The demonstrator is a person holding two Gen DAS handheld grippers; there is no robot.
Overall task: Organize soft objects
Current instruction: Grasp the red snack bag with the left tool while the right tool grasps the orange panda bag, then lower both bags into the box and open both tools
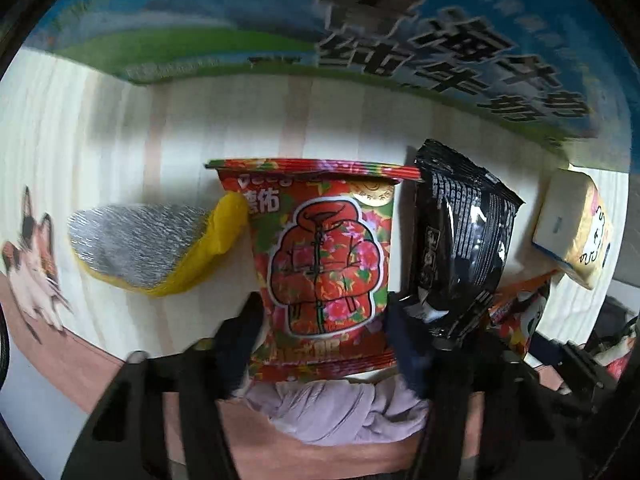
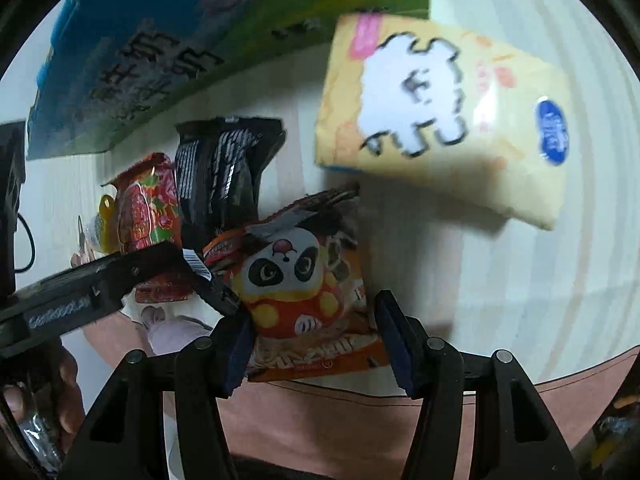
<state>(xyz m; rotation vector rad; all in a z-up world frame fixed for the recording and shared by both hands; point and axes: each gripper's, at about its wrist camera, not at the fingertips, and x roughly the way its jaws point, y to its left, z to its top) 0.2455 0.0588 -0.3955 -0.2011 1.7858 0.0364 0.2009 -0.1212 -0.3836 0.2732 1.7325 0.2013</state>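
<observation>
- The red foil packet printed with a flowered padded jacket lies on the pale wooden table, between the 2 fingers of the left gripper; both pads press on its lower sides, so the gripper is grasping it.
- The orange packet with a panda picture lies on the same table, between the fingers of the right gripper. The left pad touches its edge, but at the right pad I cannot tell if there is contact.
- Both grippers point steeply down at the table.
- A black glossy packet stands between the 2 packets, touching the red one.
- Only the left view shows the yellow pouch with silver inside and a crumpled lilac cloth.
- Only the right view shows the full front of the yellow tissue pack with a white sheep, and a hand on the left gripper.
- A blue and green carton lies behind.
</observation>
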